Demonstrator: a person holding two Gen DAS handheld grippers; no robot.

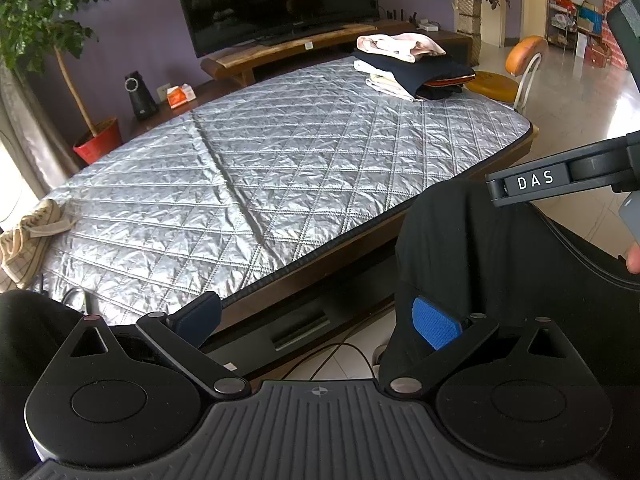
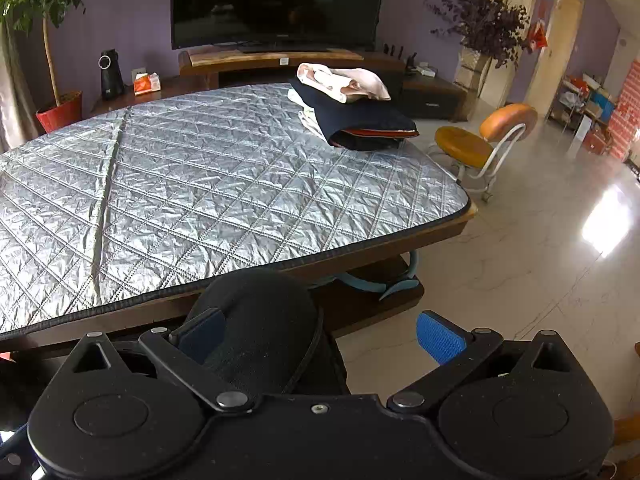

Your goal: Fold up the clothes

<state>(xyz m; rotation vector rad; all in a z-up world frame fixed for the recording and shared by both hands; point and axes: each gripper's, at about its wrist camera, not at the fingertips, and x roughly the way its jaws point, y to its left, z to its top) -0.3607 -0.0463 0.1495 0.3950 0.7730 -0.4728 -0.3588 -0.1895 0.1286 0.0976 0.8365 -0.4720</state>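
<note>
A stack of folded clothes (image 1: 412, 70) (image 2: 352, 114) sits at the far right corner of the silver quilted table cover (image 1: 260, 184) (image 2: 208, 184); its top piece is pale pink, over dark navy and white ones. A checked beige garment (image 1: 28, 240) lies crumpled at the table's left edge. My left gripper (image 1: 318, 320) hangs open off the near edge, holding nothing. My right gripper (image 2: 320, 336) is open too, with nothing between its blue pads (image 2: 440, 338). Black fabric (image 1: 480, 264) (image 2: 260, 320), apparently the person's leg, lies below both.
Behind the table are a TV (image 2: 280, 0) on a low wooden stand, a potted plant (image 1: 98, 146) in a red pot, and a black speaker (image 2: 110, 74). An orange stool chair (image 2: 480, 140) stands right of the table on tiled floor. Cables run under the table.
</note>
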